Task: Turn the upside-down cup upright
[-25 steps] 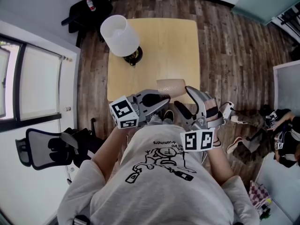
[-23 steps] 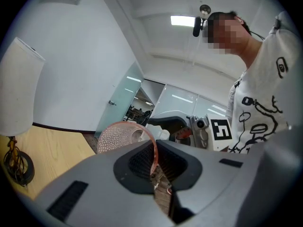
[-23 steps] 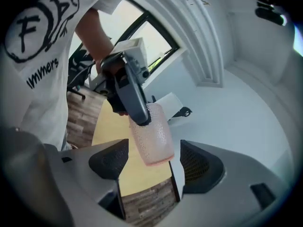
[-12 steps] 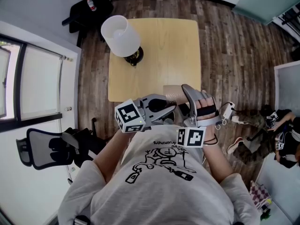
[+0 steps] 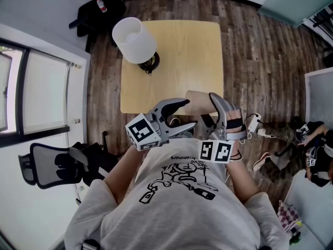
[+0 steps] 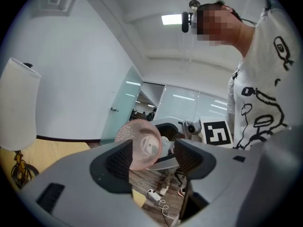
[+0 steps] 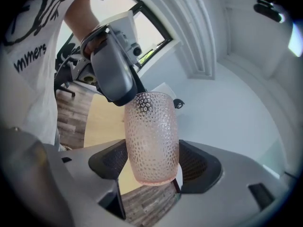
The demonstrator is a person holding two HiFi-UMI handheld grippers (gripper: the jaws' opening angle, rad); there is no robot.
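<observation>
Probably an office: swivel chair [image 5: 48,166], glass partitions [image 6: 187,103].

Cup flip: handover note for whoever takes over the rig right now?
Right tongs: shut on the cup, pads on its sides.
Left tongs: open, have just been opening. The cup's end sits at their tips, with the pads off it.
Cup: in the air, lying on its side over the near edge of the table. The lamp stands at the far left corner.
Done: cup is off the table, carried by the right tongs alone.
Left: turn it mouth up and set it on the table. It is probably best to draw the left tongs clear first.
</observation>
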